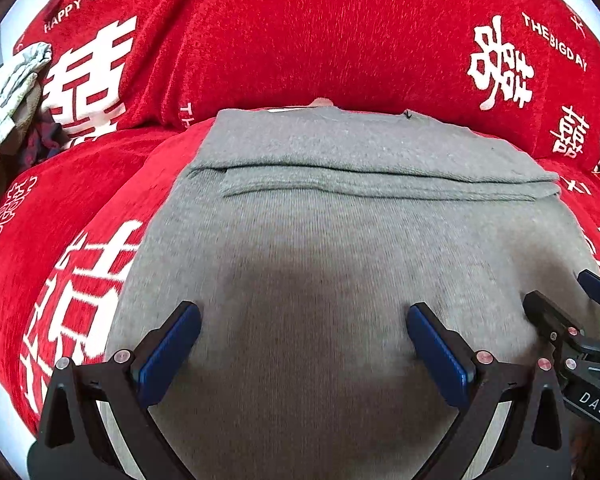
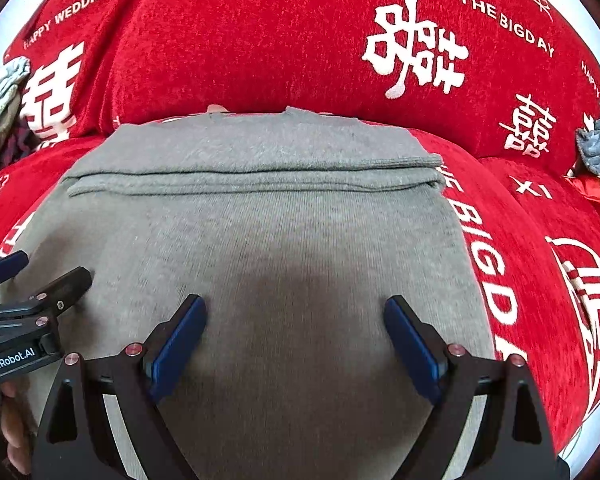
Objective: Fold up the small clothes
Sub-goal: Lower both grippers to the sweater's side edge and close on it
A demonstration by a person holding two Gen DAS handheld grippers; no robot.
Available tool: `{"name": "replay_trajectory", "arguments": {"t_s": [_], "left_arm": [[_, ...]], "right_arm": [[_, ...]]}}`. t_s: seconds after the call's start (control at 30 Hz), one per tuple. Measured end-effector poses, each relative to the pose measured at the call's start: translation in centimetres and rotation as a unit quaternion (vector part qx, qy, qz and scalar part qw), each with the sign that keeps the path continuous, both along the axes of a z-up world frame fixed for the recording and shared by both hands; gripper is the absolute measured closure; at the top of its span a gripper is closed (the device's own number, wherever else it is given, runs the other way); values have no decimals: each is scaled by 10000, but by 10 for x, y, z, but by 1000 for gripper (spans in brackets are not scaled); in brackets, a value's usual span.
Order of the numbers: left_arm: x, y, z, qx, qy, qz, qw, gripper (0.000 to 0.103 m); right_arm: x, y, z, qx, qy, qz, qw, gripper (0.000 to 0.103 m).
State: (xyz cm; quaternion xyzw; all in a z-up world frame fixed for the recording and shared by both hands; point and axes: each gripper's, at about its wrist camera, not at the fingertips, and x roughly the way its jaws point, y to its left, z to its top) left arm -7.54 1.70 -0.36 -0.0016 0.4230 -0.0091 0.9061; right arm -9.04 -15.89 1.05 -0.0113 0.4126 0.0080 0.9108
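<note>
A grey knit garment (image 1: 340, 240) lies flat on a red sofa cover, with a folded band across its far part (image 1: 380, 184). It also shows in the right wrist view (image 2: 260, 232). My left gripper (image 1: 304, 320) is open, just above the garment's near left part, holding nothing. My right gripper (image 2: 296, 312) is open above the garment's near right part, also empty. The right gripper shows at the right edge of the left wrist view (image 1: 572, 320). The left gripper shows at the left edge of the right wrist view (image 2: 40, 284).
The red sofa cover (image 1: 260, 40) with white lettering spreads under and behind the garment. A pile of other clothes (image 1: 8, 92) lies at the far left. A grey cloth (image 2: 598, 144) sits at the far right by the backrest.
</note>
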Motion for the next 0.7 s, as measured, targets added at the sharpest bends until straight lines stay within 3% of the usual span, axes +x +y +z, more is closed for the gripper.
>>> {"name": "replay_trajectory", "arguments": {"t_s": [0.3,0.5,0.7], "left_arm": [[-38,-1,-2,-3,-181,18,9998,0],[-62,5,-2,-125,-139,3,9998,0],[-81,1,-6,-25,186,-217,9996,0]], "right_arm": [[-35,-2,-4,-48,-269,74,9996,10],[-57,-6,-6,-11,-208,163,9997,10],[-80,-10,-8,18,-104,324,9994,10]]}}
